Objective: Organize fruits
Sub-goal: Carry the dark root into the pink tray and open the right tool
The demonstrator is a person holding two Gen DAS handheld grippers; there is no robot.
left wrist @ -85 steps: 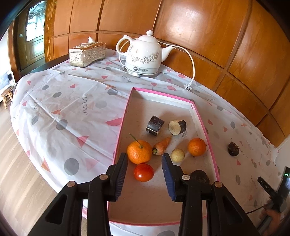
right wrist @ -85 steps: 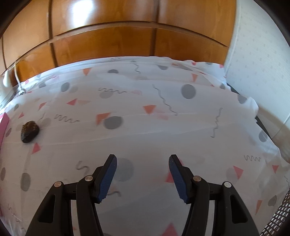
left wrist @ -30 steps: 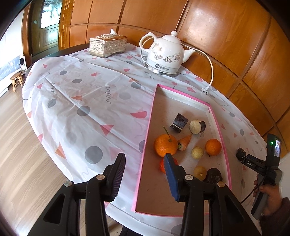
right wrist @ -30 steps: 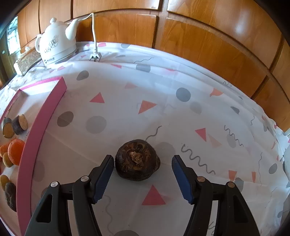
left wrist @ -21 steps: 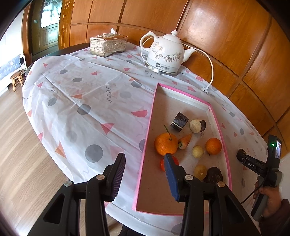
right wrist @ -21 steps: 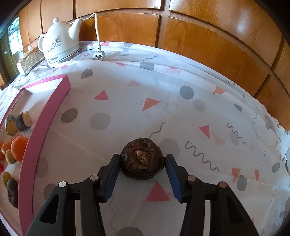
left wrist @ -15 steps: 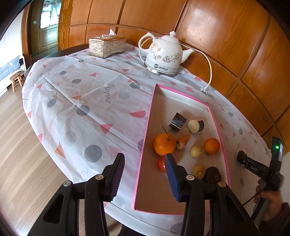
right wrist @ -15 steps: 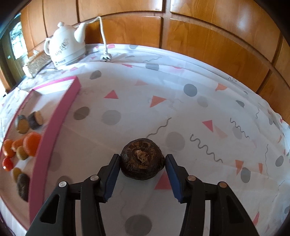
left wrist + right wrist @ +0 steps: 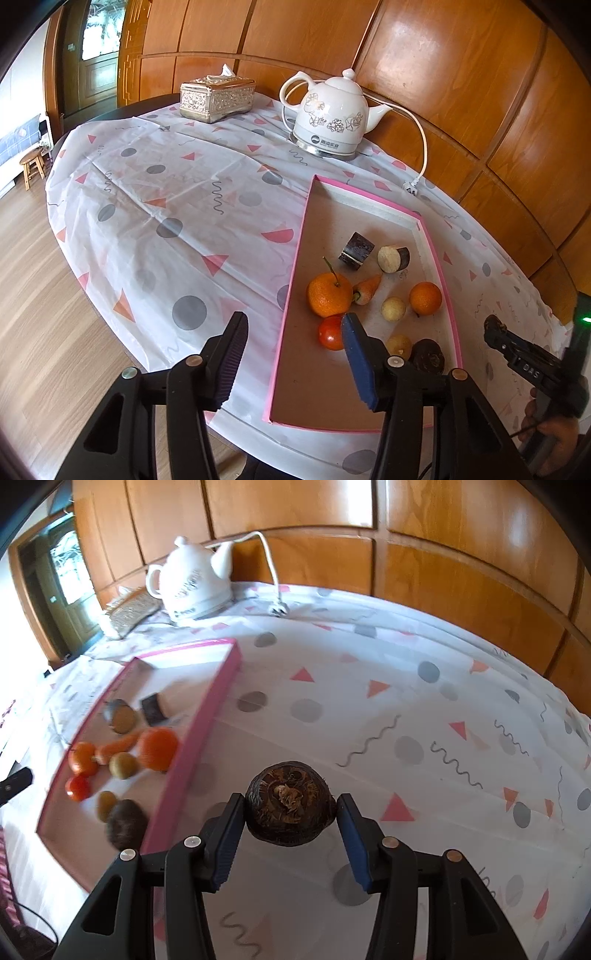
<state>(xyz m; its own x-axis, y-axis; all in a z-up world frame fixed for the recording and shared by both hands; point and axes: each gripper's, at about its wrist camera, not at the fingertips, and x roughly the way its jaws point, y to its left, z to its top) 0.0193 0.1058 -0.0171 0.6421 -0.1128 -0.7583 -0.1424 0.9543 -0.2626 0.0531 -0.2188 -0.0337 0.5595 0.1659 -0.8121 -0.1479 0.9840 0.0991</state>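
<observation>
My right gripper (image 9: 290,814) is shut on a dark brown rough round fruit (image 9: 290,802), held above the tablecloth just right of the pink-rimmed tray (image 9: 207,716). The right gripper also shows in the left wrist view (image 9: 496,330) with the fruit at its tip. My left gripper (image 9: 293,350) is open and empty above the tray's near left rim (image 9: 282,332). In the tray lie a stemmed orange (image 9: 328,294), a second orange (image 9: 425,298), a tomato (image 9: 330,333), a carrot (image 9: 367,288), two eggplant pieces (image 9: 373,253), small yellowish fruits (image 9: 393,308) and a dark fruit (image 9: 428,355).
A white kettle (image 9: 330,118) with a cord and loose plug (image 9: 413,188) stands behind the tray. A silver tissue box (image 9: 217,95) sits at the far left. The table's edge drops to a wooden floor (image 9: 44,332) on the left. Wood panelling backs the table.
My right gripper closed on the dark fruit, lifted it off the cloth and swung left toward the tray. The left gripper stayed open and nearly still.
</observation>
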